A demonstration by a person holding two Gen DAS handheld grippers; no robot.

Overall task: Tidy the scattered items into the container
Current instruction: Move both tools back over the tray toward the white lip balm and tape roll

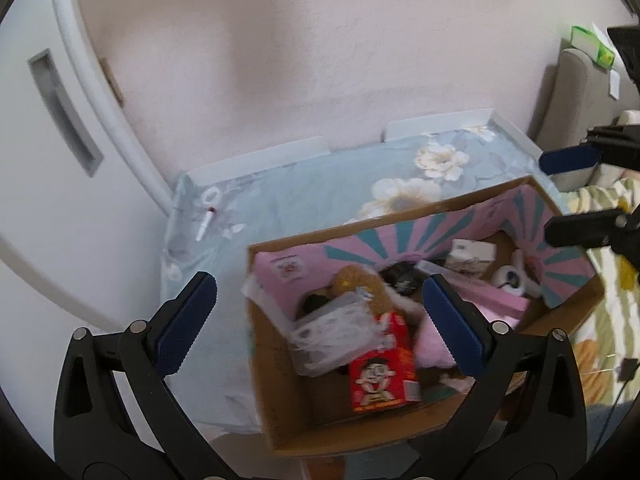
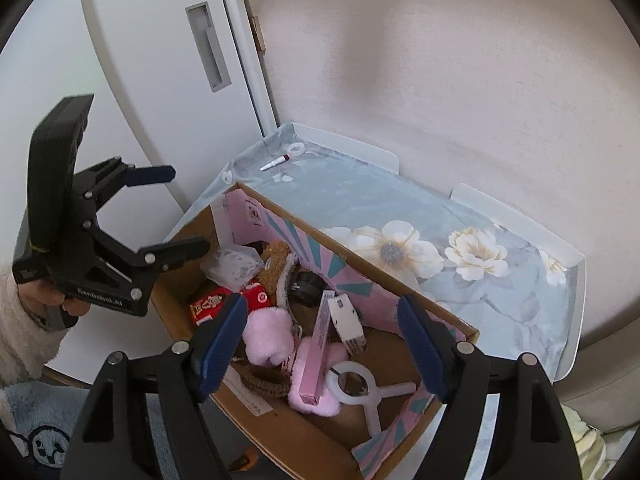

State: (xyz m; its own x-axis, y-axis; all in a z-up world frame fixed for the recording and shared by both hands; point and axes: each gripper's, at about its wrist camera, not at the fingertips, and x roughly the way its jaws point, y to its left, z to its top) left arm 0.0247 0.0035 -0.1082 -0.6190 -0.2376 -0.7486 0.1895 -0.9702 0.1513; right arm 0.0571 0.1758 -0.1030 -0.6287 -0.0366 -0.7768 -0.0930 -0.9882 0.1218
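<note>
Left wrist: left gripper (image 1: 318, 312) wide, empty.

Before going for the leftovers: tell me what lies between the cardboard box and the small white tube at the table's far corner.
Only bare floral cloth separates the cardboard box from the white tube; the right wrist view shows it best.

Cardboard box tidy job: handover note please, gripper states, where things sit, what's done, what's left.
Left gripper: open, empty, above the near end of the cardboard box.
Right gripper: open, empty, over the box.
In the box: red snack box, clear plastic packet, pink fluffy items, long pink box, white ring-shaped part.
Left out on the floral tablecloth: small white tube and white ring, far corner.
Next, probably: collect those two.
</note>
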